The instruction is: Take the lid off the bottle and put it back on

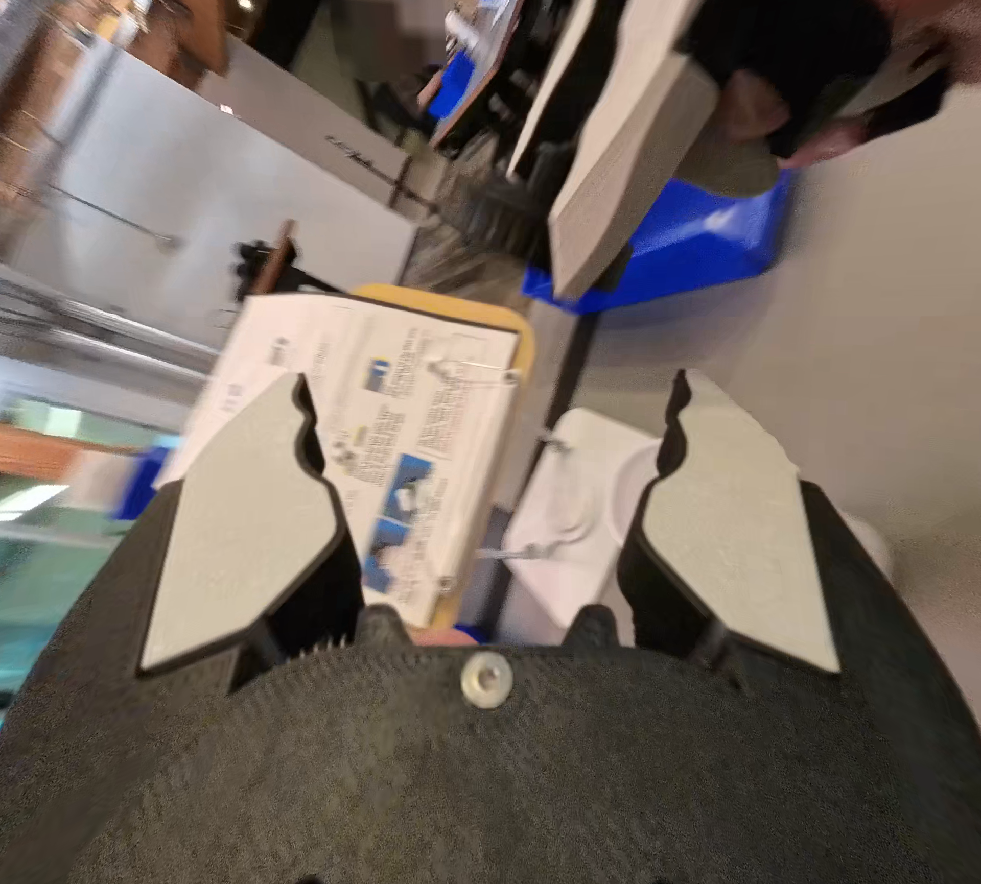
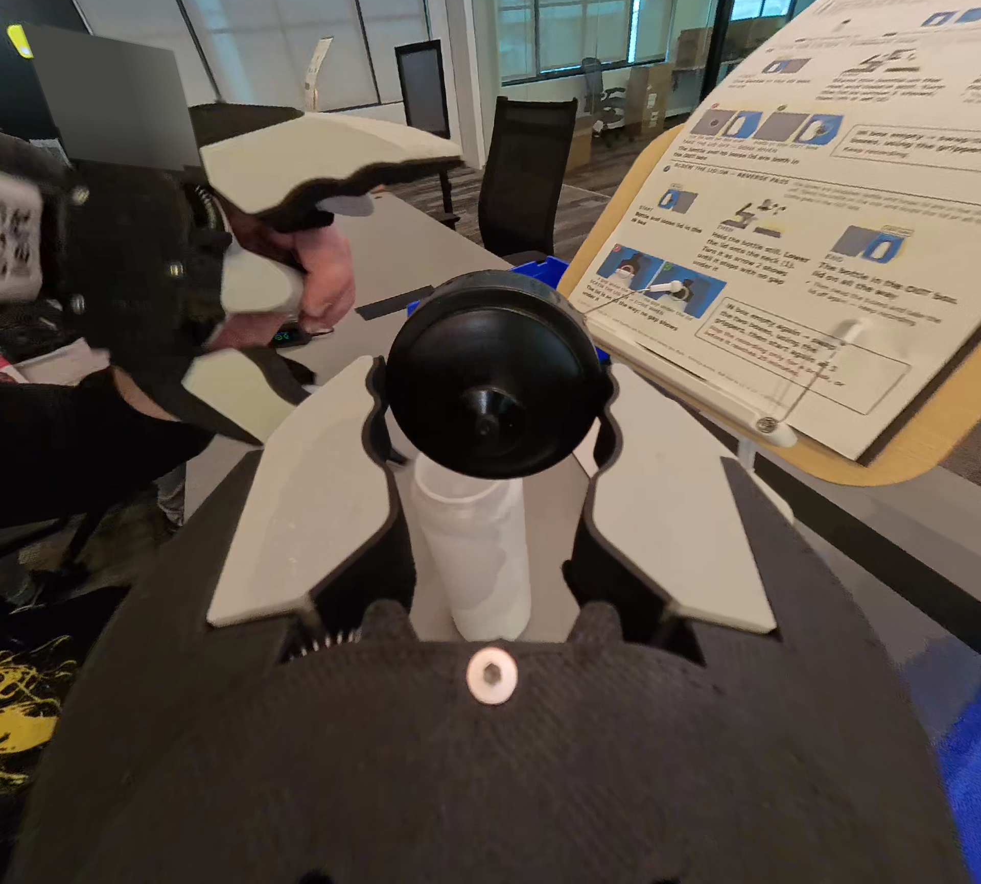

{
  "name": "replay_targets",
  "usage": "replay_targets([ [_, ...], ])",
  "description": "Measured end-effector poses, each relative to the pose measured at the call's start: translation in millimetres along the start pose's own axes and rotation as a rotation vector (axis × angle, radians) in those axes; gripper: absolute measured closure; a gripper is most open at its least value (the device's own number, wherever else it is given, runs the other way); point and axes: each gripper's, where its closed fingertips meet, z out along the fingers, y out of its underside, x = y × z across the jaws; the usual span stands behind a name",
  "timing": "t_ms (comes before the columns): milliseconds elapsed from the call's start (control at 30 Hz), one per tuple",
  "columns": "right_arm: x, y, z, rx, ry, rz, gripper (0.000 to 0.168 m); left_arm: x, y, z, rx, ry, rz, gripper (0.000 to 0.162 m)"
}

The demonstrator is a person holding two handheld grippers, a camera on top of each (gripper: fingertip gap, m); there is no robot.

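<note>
- The right gripper (image 2: 491, 413) held the black lid (image 2: 491, 373) between its fingers (image 2: 318, 503), closed on its rim
- The lid sat just above the open neck of the white bottle (image 2: 472, 556), which stood on the grey surface (image 2: 393, 243)
- The left gripper (image 1: 491, 434) was wide open and held nothing, off to the left
- An instruction sheet (image 2: 796, 222) leaned on a stand at the far right

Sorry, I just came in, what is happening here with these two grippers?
A person works a gripper in each hand. The right gripper is shut on the black lid, held over the open white bottle. The left gripper is open and empty, off to the side. An instruction sheet stands nearby.
</note>
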Motion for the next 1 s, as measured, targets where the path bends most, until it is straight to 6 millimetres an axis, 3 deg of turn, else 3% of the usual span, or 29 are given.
replay_targets([
  [100,9,6,-10,-0.011,0.008,0.0,0.092,9,24,-12,0.1,0.147,-0.295,0.024],
  [200,9,15,-11,-0.026,-0.012,0.016,0.092,39,54,-9,0.132,0.271,-0.493,0.016],
  [333,5,28,-6,-0.039,-0.042,0.035,0.092,84,84,4,0.199,0.334,-0.603,0.025],
  [467,0,40,0,-0.065,-0.08,0.041,0.092,123,102,25,0.207,0.416,-0.667,0.032],
  [667,3,50,4,-0.093,-0.082,0.036,0.092,146,107,43,0.248,0.503,-0.738,0.043],
  [800,5,55,8,-0.118,-0.093,0.033,0.092,152,107,45,0.282,0.539,-0.741,0.07],
  [1000,0,61,16,-0.222,-0.198,-0.011,0.092,154,104,47,0.304,0.546,-0.749,0.073],
])
